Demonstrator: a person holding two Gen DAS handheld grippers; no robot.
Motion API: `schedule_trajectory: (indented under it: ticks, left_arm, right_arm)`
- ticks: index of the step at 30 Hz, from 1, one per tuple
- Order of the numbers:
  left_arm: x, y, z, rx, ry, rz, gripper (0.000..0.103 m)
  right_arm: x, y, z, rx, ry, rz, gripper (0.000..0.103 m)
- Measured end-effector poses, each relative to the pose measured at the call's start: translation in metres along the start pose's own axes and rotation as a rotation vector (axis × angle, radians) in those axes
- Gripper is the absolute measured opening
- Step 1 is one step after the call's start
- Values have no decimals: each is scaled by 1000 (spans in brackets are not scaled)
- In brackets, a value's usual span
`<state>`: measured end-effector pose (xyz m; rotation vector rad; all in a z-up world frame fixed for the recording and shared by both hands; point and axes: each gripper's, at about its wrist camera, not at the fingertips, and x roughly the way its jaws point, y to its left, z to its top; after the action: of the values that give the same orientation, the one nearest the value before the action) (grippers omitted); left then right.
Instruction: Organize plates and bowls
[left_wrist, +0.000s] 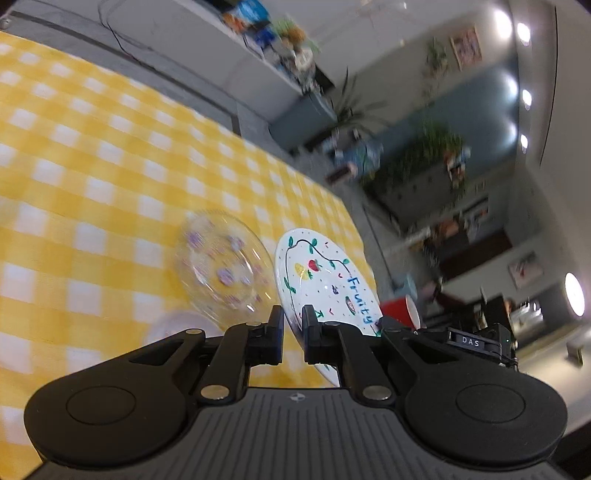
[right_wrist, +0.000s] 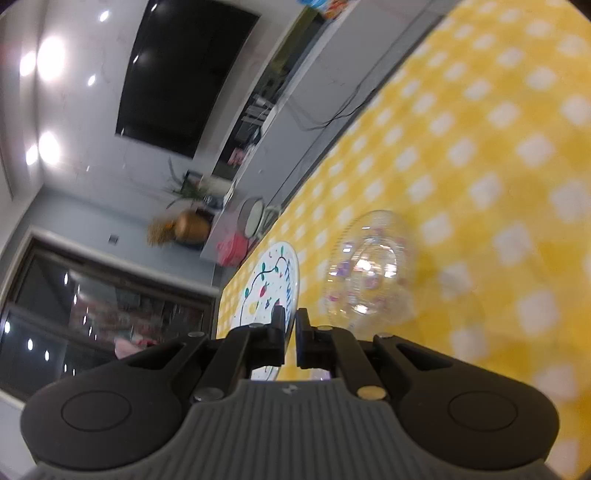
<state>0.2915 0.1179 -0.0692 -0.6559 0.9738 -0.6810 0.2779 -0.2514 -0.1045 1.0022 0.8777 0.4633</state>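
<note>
A white plate (left_wrist: 325, 280) painted with fruit, a vine and the word "Fruity" is tilted above the yellow checked tablecloth (left_wrist: 92, 166). My left gripper (left_wrist: 293, 315) is shut on its near rim. In the right wrist view the same plate (right_wrist: 269, 280) stands on edge, and my right gripper (right_wrist: 291, 316) is shut on the rim beside the lettering. A clear glass bowl (left_wrist: 221, 266) with purple flowers sits just left of the plate; in the right wrist view the bowl (right_wrist: 369, 269) lies right of the fingers, blurred.
A pale round dish (left_wrist: 177, 326) lies on the cloth below the glass bowl. A red cup (left_wrist: 400, 310) shows behind the plate, next to a black housing (left_wrist: 476, 343) marked DAS. The table edge (right_wrist: 314, 170) runs past a counter and shelves.
</note>
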Motion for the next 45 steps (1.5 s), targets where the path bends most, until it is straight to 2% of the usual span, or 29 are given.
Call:
schedule_trajectory:
  ticks: [6,13,18,23,28,32,45]
  left_arm:
    - [35,-26,-15,36,121,31,10]
    - [65,-47,-30,110,241,124,10]
    - [83,-57,-39,158,302,220,12]
    - [92,-54,-46,157,342,259,12]
    - [104,-52,-51,192,389,323,12]
    - [114,-46,-56,209,441,365,17]
    - [132,-51,-69,282,499,474,22]
  right_arm:
    - [-56,-29,-23,99,-69,-12,2]
    - [-82,-64,-54,176,-83,-33,2]
    - [-86,-88,-65,232,-61,-43,2]
    - [-84,-103,-72,286,-33,-56,3]
    - [-75,-114,-80,314,1,-107,3]
    - [-69,-117,-80,318,35,-130,4]
    - [-57,-124,-92,315,160,-215,4]
